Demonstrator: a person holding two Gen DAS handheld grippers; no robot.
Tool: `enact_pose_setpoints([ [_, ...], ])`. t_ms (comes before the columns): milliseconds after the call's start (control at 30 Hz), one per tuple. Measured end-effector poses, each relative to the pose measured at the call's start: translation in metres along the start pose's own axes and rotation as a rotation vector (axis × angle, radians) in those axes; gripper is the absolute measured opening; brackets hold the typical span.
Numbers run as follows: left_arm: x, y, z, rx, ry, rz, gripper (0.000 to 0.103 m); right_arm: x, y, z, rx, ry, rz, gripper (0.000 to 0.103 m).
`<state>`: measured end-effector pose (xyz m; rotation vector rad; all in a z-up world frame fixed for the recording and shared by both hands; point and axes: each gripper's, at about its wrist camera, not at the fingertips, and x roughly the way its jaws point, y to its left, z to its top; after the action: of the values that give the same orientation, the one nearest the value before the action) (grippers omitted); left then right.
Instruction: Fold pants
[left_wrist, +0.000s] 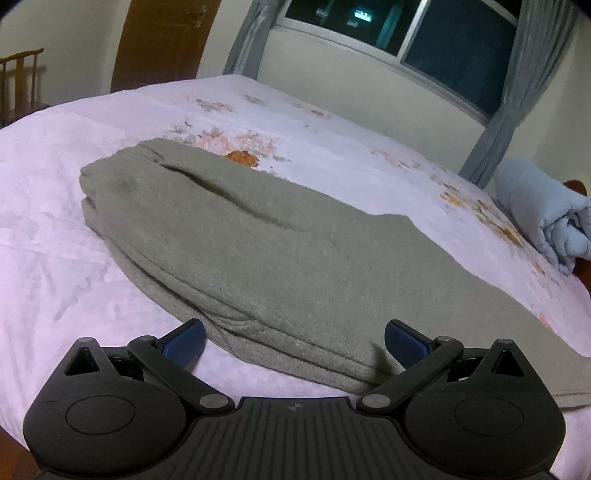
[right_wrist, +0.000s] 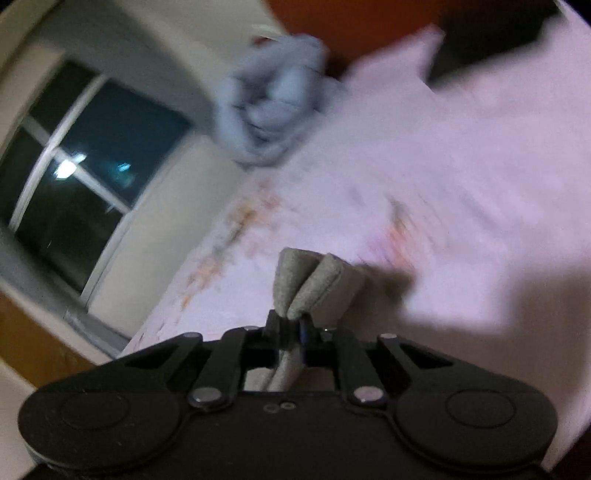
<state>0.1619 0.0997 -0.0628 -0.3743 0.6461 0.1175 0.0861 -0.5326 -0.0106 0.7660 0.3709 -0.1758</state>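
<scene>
Grey fleece pants (left_wrist: 258, 251) lie lengthwise on the pink floral bed sheet (left_wrist: 55, 229), one leg stacked on the other, cuffs at the far left. My left gripper (left_wrist: 293, 341) is open, its blue fingertips (left_wrist: 186, 339) on either side of the pants' near edge, holding nothing. My right gripper (right_wrist: 291, 332) is shut on a doubled fold of the grey pants (right_wrist: 314, 284) and holds it above the sheet (right_wrist: 461, 184). The right wrist view is blurred by motion.
A rolled light blue blanket (left_wrist: 546, 218) lies at the bed's far right edge; it also shows in the right wrist view (right_wrist: 269, 99). A window with grey curtains (left_wrist: 524, 92) is behind the bed. A wooden chair (left_wrist: 18, 81) stands far left.
</scene>
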Motion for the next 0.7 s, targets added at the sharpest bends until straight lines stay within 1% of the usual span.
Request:
enact_pose_setpoints([
  [33,0.0,0.002,0.0,-0.008,0.001,0.001,0.103,0.002,-0.003,-0.002,-0.035,0.013,-0.02,0.001],
  [100,0.001,0.006,0.001,-0.02,0.005,0.006,0.103,0.016,-0.033,-0.014,0.039,0.098,-0.075,0.003],
  [133,0.002,0.008,0.001,-0.027,0.015,0.006,0.103,0.024,-0.05,-0.023,0.1,0.149,-0.108,0.008],
  [167,0.004,0.01,0.001,-0.033,0.027,0.004,0.103,0.025,-0.066,-0.032,0.184,0.166,-0.093,0.007],
  [200,0.005,0.01,0.001,-0.033,0.035,0.007,0.103,0.02,-0.079,-0.037,0.286,0.138,-0.045,0.007],
  [233,0.004,0.01,0.001,-0.026,0.034,0.012,0.103,0.011,-0.089,-0.041,0.389,0.112,-0.022,0.011],
  [267,0.003,0.01,0.0,-0.017,0.032,0.013,0.103,0.002,-0.087,-0.043,0.412,0.082,-0.028,0.014],
  [300,0.001,0.009,-0.001,-0.012,0.027,0.014,0.103,-0.007,-0.079,-0.044,0.398,0.052,-0.043,0.021],
  [333,0.0,0.009,-0.001,-0.012,0.017,0.015,0.103,-0.013,-0.071,-0.046,0.383,0.046,-0.036,0.021],
  [367,-0.001,0.008,-0.001,-0.013,0.012,0.007,0.103,-0.017,-0.062,-0.048,0.372,0.055,0.003,0.022],
  [433,0.001,0.006,-0.001,-0.016,0.015,0.007,0.103,-0.016,-0.043,-0.054,0.355,0.102,0.085,0.023],
  [500,0.001,0.004,-0.001,-0.016,0.009,0.018,0.103,-0.008,-0.023,-0.067,0.355,0.174,0.128,0.023],
  [533,-0.001,0.004,-0.001,-0.016,-0.001,0.024,0.103,-0.001,-0.017,-0.066,0.366,0.2,0.142,0.023],
  [567,-0.003,0.004,-0.001,-0.017,-0.011,0.029,0.103,0.003,-0.01,-0.073,0.369,0.223,0.151,0.023],
  [633,-0.007,0.007,-0.002,-0.028,-0.021,0.033,0.103,0.009,-0.002,-0.082,0.374,0.261,0.135,0.023],
  [700,-0.01,0.013,-0.003,-0.042,-0.017,0.029,0.103,0.013,0.002,-0.087,0.412,0.287,0.141,0.023],
])
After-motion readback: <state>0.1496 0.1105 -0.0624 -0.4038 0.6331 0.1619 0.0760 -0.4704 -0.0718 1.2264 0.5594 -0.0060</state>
